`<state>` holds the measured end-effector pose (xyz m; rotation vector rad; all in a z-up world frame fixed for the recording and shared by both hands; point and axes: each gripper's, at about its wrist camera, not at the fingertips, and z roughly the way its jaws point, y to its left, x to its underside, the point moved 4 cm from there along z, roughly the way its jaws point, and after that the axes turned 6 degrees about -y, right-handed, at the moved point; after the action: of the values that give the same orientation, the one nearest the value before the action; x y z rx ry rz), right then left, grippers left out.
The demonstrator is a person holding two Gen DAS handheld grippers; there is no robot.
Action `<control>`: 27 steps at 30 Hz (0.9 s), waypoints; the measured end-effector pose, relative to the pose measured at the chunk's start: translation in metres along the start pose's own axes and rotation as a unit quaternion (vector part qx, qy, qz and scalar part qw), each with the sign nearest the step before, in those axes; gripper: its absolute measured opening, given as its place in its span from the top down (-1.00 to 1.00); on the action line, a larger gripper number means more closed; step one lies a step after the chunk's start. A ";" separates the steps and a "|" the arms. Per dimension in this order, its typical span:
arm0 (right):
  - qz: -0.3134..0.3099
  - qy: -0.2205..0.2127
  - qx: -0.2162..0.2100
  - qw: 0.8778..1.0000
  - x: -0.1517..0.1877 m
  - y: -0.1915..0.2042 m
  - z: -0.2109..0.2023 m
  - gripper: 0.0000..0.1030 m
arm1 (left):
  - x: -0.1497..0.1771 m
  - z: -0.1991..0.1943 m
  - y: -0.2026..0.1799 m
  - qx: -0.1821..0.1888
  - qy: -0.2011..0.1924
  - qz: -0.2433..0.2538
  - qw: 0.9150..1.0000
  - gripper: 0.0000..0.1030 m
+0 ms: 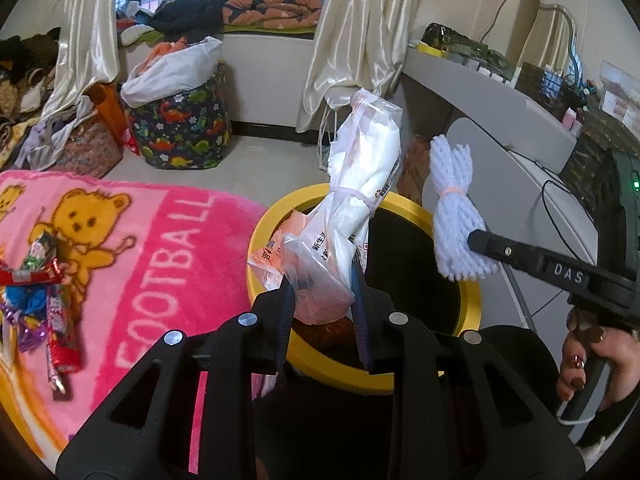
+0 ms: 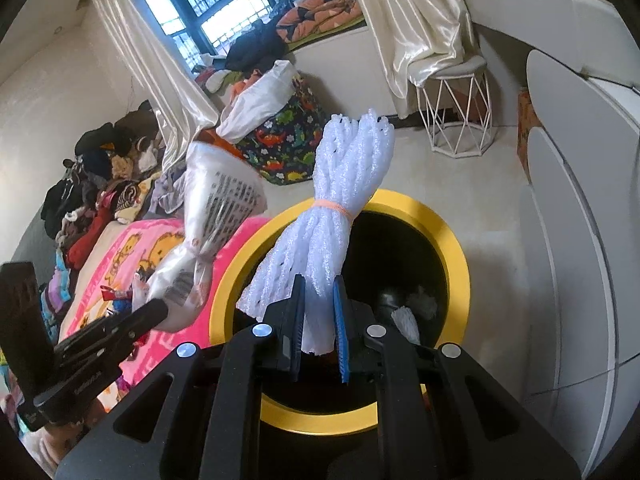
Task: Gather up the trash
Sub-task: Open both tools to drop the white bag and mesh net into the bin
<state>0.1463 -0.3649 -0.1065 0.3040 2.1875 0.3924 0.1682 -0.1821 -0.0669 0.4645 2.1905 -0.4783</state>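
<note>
Bundles stand upright in both our grips, each poised over the yellow-rimmed bin (image 1: 276,216). Our left gripper (image 1: 324,304) is clamped on the bottom end of the bagged plastic roll (image 1: 360,184), whose long axis rises away from the jaws, above the bin's near-left rim. Our right gripper (image 2: 320,320) pinches the lower end of the white foam netting bundle (image 2: 340,188), which sits more squarely over the dark opening. We judge the right hand better placed to drop first. More candy wrappers (image 1: 44,276) wait on the pink blanket (image 1: 160,240), left of the bin.
</note>
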 end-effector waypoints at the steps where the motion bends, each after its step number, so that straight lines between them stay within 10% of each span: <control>1: 0.003 -0.001 0.003 1.000 0.000 -0.001 0.000 0.66 | -0.001 0.003 -0.001 0.002 0.001 0.002 1.000 0.56; 5: 0.010 0.000 0.021 1.000 0.002 -0.007 0.001 0.05 | -0.003 0.018 -0.001 0.005 0.020 -0.009 1.000 0.27; 7: 0.018 -0.008 0.028 0.999 0.002 -0.011 -0.002 0.02 | -0.004 0.018 0.003 -0.006 0.012 -0.025 1.000 -0.39; 11: 0.023 -0.025 0.039 0.999 0.001 -0.014 -0.005 -0.21 | -0.005 0.004 0.008 -0.014 -0.012 -0.032 0.999 -0.77; 27: -0.016 -0.041 0.017 0.999 0.001 0.016 -0.004 -0.50 | 0.009 -0.054 0.043 -0.084 -0.068 -0.036 0.994 -0.79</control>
<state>0.1439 -0.3505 -0.0992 0.2987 2.1176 0.3210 0.1482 -0.1176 -0.0495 0.2547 2.0996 -0.3511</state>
